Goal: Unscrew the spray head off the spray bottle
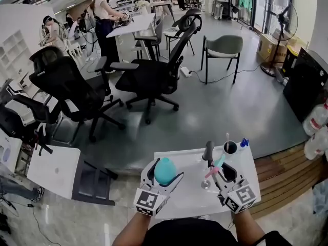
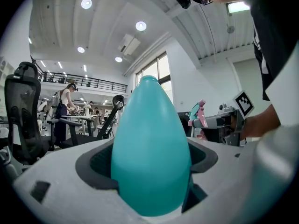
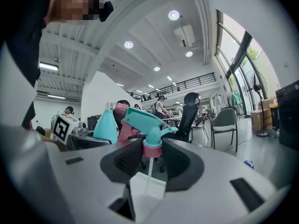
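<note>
1. The left gripper (image 2: 150, 164) has its jaws clenched on the teal spray bottle (image 2: 150, 143).
2. At the bottle's 3 o'clock, the right gripper (image 3: 152, 160) has its jaws grasping the detached spray head (image 3: 148, 125).
3. That narrow collar hold may slip and drop the head onto the desk (image 1: 189, 199).

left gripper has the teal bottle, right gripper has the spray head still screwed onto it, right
Not screwed on: the spray head is off the bottle. The right gripper view shows its dip tube bare, the bottle apart in the left gripper.

Count: spray bottle (image 1: 165, 169) 1; spray head (image 3: 145, 121) 1; grippers 2, left gripper (image 1: 166, 174) and right gripper (image 1: 219, 169); dark cup (image 1: 230, 148) 1; grey chair (image 1: 223, 47) 1; pedestal fan (image 1: 283, 17) 1
</note>
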